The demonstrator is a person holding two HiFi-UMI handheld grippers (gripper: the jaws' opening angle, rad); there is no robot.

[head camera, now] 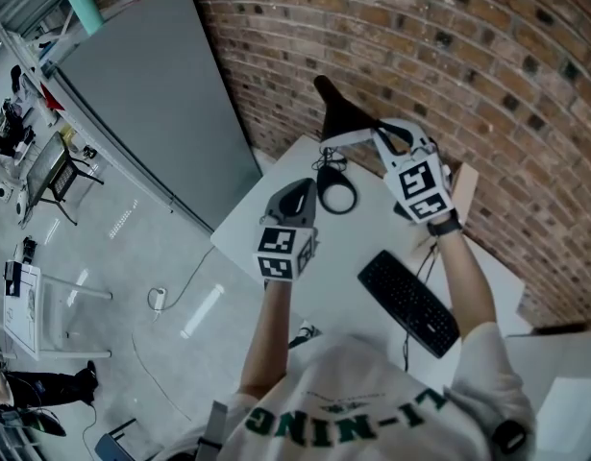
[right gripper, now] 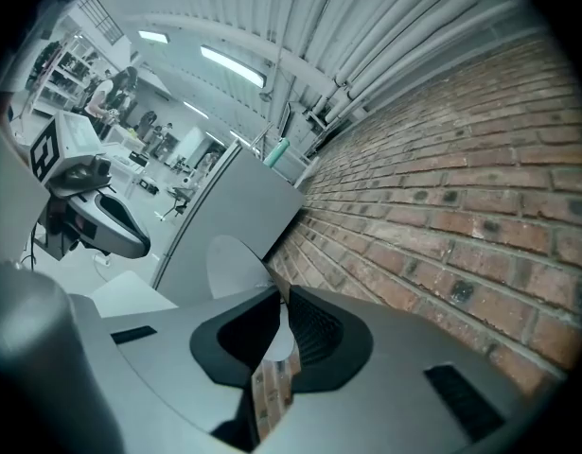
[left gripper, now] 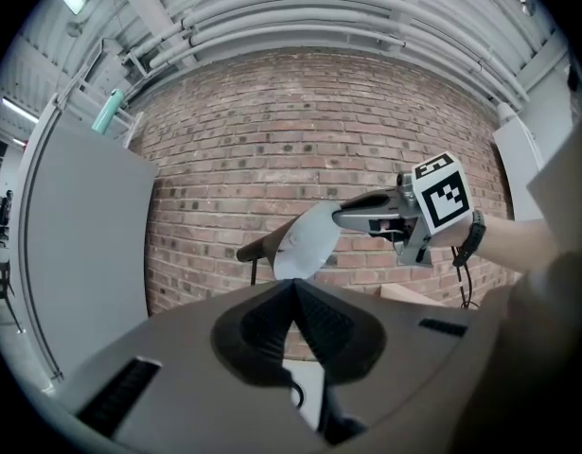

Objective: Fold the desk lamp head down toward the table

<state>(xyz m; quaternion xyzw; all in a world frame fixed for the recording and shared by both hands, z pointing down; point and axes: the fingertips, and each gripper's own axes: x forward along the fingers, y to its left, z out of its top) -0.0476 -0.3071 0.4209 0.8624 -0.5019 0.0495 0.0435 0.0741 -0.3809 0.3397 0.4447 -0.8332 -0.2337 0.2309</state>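
Lamp stand mostly hidden from above; its foot could not be made out. Desk lamp head (left gripper: 305,241): smooth cone-like shade, dark outside, pale inside, raised above the white surface (head camera: 345,257), close to the rough brick wall (head camera: 487,65). Right tool (left gripper: 343,218) was clamped narrow on the shade's thin rim, between ribbed black pads. Left tool (left gripper: 295,296) had its jaws together with nothing between them, near the head but apart from it. 1 black keyboard (head camera: 410,303) lay nearer the person.

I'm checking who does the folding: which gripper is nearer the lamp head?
Right. The right gripper clamps the lamp head; the left gripper hovers apart from it, jaws shut.
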